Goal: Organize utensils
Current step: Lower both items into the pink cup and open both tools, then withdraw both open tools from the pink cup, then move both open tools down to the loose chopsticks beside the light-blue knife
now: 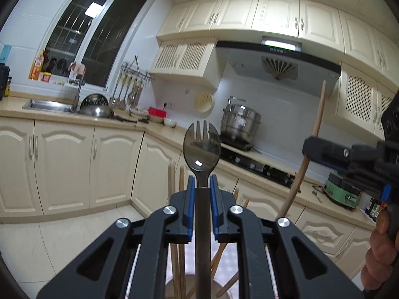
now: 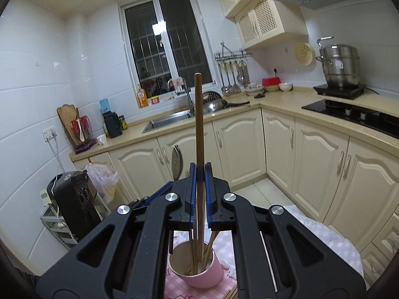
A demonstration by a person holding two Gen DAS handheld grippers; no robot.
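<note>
Two grippers were loaded: left gripper (image 1: 202, 186) clamped on a metal spork (image 1: 201, 147) held upright, right gripper (image 2: 199, 177) clamped on one chopstick (image 2: 198, 124) above the pink cup (image 2: 199, 266) of chopsticks. Risk: the thin stick could pivot in the pads, miss the rim, or tip the cup.

Warm indoor light, dark window (image 2: 164, 39) (ceiling-lamp reflection), fisheye-bent edges.
</note>
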